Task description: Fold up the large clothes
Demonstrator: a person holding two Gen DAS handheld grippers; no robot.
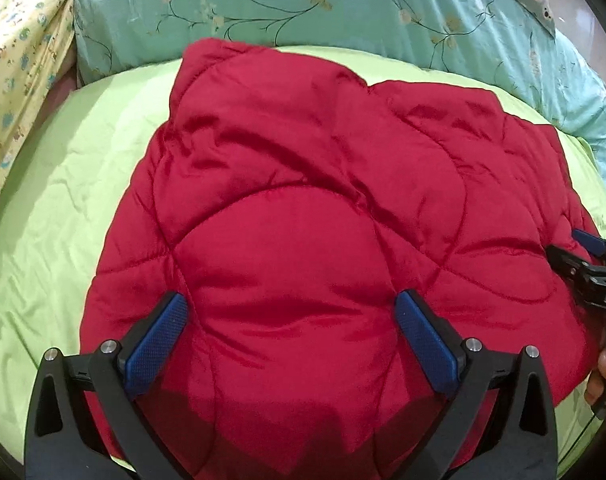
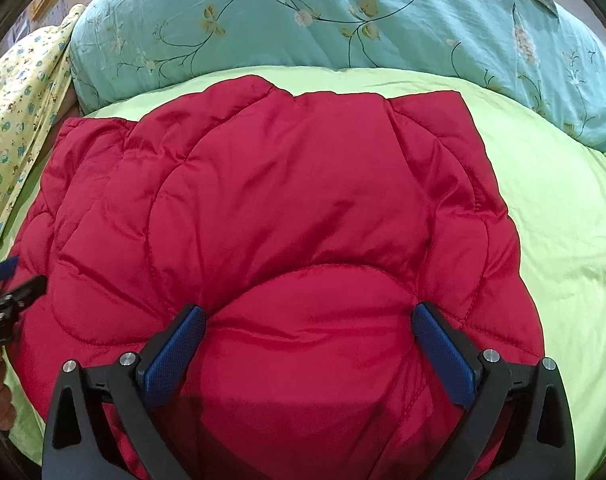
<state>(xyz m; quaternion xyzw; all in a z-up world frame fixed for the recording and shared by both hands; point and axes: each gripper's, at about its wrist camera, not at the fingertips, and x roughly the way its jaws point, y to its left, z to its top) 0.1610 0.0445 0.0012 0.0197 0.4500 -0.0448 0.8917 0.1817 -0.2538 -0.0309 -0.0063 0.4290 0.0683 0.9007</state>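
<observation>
Red quilted jacket (image 1: 311, 216) lies folded on the lime-green sheet (image 1: 55, 216), near edge under both your grippers. Your left gripper (image 1: 291, 320) is spread wide, blue pads (image 1: 159, 336) pressed into the padding either side of a puffed panel, nothing pinched. Your right gripper (image 2: 309, 332) is the same: released, fingers straddling a bulge near the jacket's right side. Teal floral quilt (image 2: 343, 20) bunches behind; yellow printed cloth (image 2: 19, 120) at far left.

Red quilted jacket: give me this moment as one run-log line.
left gripper: open over near edge | right gripper: open over near edge | red quilted jacket: folded, on green sheet
</observation>
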